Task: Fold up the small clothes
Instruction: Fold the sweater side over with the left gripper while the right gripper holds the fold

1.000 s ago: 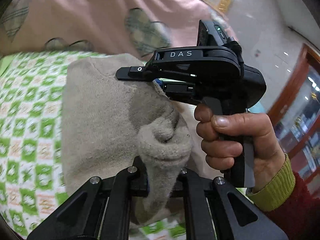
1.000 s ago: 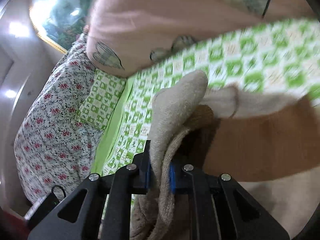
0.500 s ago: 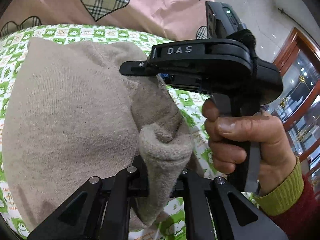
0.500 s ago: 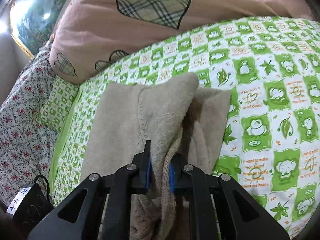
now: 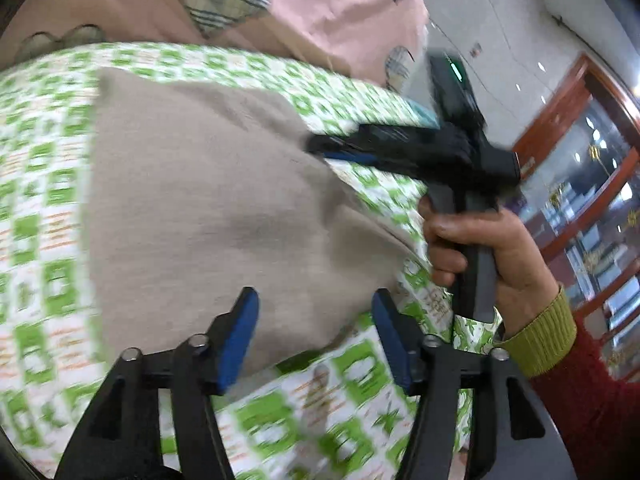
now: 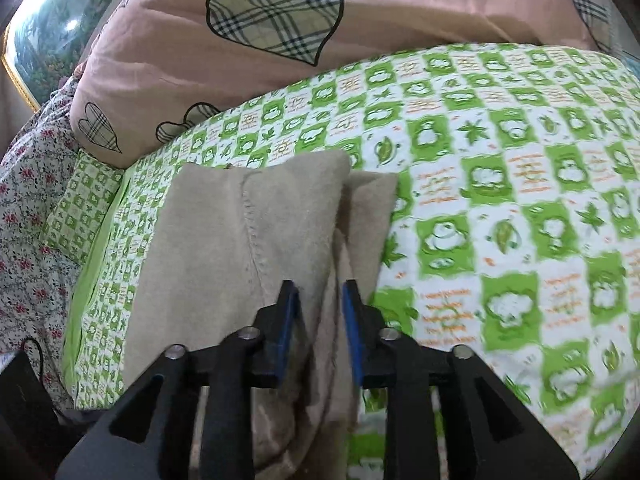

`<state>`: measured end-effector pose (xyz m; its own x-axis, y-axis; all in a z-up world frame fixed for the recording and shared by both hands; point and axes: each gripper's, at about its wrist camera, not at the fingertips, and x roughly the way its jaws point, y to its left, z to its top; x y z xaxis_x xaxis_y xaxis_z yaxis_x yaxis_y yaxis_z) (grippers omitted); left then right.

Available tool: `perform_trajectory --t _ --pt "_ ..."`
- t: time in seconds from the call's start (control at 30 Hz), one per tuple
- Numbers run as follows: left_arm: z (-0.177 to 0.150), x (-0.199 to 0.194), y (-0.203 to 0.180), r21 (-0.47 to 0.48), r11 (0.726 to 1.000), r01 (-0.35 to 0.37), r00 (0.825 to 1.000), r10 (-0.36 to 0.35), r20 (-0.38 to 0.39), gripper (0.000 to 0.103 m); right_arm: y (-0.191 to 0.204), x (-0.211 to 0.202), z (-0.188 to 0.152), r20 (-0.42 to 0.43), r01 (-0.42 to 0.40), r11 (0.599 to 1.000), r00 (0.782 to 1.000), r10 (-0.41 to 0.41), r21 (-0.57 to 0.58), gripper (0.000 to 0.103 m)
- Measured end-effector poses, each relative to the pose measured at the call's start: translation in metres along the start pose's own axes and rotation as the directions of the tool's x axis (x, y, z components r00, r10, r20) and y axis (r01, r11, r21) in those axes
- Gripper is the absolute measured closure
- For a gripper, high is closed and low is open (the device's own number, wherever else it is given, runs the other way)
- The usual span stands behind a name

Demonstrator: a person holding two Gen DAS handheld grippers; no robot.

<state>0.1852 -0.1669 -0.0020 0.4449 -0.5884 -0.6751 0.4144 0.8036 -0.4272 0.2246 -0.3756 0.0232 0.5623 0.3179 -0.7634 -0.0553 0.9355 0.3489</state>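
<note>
We see beige knit garment (image 5: 208, 216) flat on green-checked sheet (image 6: 520, 208). Left gripper (image 5: 316, 320) spread wide over its near edge, right gripper (image 6: 320, 304) parted around fold. Pink quilt (image 6: 360, 8) bounds far side.

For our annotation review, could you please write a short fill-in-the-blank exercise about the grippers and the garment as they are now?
1. The beige knit garment lies on a bedsheet checked in white and ____.
2. The left gripper has its jaws ____, with nothing clamped between them.
3. The pink quilt behind the garment is printed with plaid ____.
4. In the left wrist view, the right gripper is carried by a hand in a ____ sleeve with a yellow-green cuff.

Missing words: green; open; hearts; red
</note>
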Motion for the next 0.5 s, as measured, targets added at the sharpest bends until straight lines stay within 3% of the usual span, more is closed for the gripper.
perform_trajectory --t 0.07,0.13,0.23,0.33,0.5 --pt "0.003 -0.018 0.019 -0.040 0.999 -0.027 0.999 0.028 0.021 0.036 -0.006 -0.007 -0.003 0.009 -0.014 0.999 1.000 0.013 0.030 0.047" --pt "0.011 -0.032 0.044 -0.099 0.994 -0.055 0.997 0.060 0.048 0.028 -0.011 -0.010 -0.004 0.021 -0.054 0.997 0.998 0.053 0.062 0.042" --pt "0.023 -0.033 0.077 -0.184 0.979 -0.085 0.994 0.095 0.046 0.023 -0.014 -0.004 -0.005 -0.002 -0.083 0.992 0.996 0.084 0.099 0.040" --pt "0.032 -0.019 0.110 -0.285 0.958 -0.029 0.999 0.034 0.012 0.023 -0.015 0.010 -0.005 -0.030 -0.117 0.985 0.992 0.121 0.129 0.040" --pt "0.045 0.029 0.150 -0.375 0.926 0.042 0.996 -0.066 -0.051 0.020 -0.019 0.033 -0.006 -0.085 -0.135 0.977 0.985 0.150 0.167 0.040"
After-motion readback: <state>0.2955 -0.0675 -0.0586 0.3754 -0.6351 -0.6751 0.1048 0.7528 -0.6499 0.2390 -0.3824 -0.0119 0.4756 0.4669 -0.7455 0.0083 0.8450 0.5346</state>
